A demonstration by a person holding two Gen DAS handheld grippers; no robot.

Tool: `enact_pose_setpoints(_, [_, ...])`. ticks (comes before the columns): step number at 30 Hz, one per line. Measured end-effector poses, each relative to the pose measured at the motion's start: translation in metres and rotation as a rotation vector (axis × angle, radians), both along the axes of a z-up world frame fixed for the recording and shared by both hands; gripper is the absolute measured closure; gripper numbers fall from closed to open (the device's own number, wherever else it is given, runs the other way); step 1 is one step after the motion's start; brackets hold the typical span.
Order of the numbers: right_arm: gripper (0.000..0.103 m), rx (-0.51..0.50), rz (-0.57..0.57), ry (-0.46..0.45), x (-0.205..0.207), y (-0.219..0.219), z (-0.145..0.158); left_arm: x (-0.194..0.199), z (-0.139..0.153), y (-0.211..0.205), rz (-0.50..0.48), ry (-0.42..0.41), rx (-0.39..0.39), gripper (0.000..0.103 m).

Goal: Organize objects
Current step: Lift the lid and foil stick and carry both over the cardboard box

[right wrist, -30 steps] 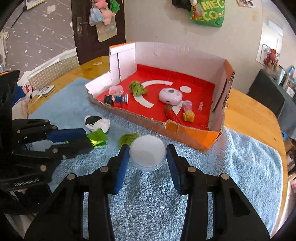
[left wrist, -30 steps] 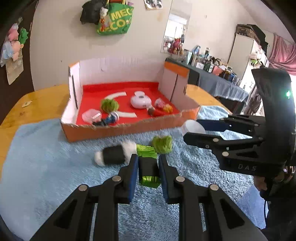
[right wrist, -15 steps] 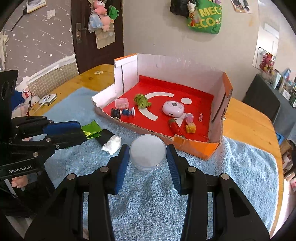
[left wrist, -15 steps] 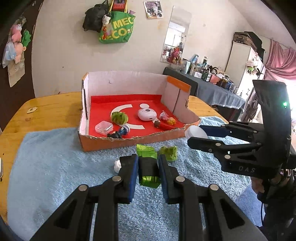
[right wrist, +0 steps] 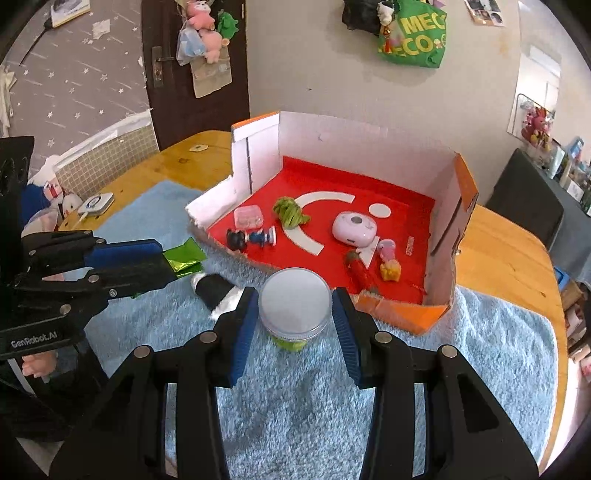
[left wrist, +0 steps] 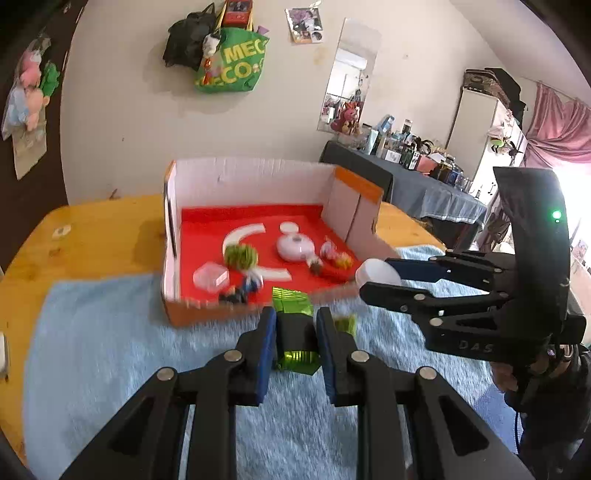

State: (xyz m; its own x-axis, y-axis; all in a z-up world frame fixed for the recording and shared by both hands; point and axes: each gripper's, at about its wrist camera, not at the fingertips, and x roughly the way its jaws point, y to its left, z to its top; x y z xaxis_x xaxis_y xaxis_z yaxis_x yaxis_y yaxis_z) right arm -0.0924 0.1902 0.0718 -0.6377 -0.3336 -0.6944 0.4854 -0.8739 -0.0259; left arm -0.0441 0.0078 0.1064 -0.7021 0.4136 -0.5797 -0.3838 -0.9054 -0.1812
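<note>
Here, the left hand-held gripper (left wrist: 295,332) is clamped on a green foil packet (left wrist: 291,303), its blue pads pressed against the packet's dark middle, held just above the blue rug (left wrist: 110,354) at the near wall of the box (left wrist: 207,314). The right hand-held gripper (right wrist: 294,308) grips a clear round jar (right wrist: 294,306) with a white lid, pads touching its sides, over the rug near the box's torn front edge. Something yellow-green shows through the jar's base; whether it lies inside or under the jar cannot be told.

In the right wrist view, the box stands at 12 o'clock from the jar, on the wooden bench (right wrist: 509,254). On its red floor lie a small clear case (right wrist: 248,217), a green bundle (right wrist: 289,212), a pink round device (right wrist: 354,229), a dark-and-blue figurine (right wrist: 251,238), a red stick-shaped toy (right wrist: 360,269), and pink and yellow trinkets (right wrist: 389,260). A black-and-white plush roll (right wrist: 216,291) rests on the rug at 9 o'clock from the jar, just beside the right gripper's left pad. In the left wrist view, a second green tuft (left wrist: 345,325) sits on the rug at 3 o'clock from the packet, blurred. A green bag (right wrist: 412,33) hangs on the wall behind.
</note>
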Motion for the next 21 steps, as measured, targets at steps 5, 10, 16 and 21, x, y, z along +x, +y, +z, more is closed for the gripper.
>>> enact_pose_setpoints(5, [0.063,0.031,-0.045,-0.022,-0.042,-0.003,0.013,-0.040,0.022,0.010,0.020,0.039,-0.054,0.079])
enact_pose_setpoints(10, [0.063,0.098,-0.110,-0.072,-0.104,-0.010,0.020,-0.100,0.037,0.022,0.034,0.038,-0.128,0.079])
enact_pose_setpoints(16, [0.063,0.175,-0.180,-0.170,-0.169,-0.012,0.005,-0.170,0.020,0.032,0.045,-0.063,-0.232,0.079])
enact_pose_setpoints(21, [0.063,0.195,-0.215,-0.256,-0.201,-0.010,-0.011,-0.215,-0.010,0.033,0.058,-0.191,-0.272,0.079])
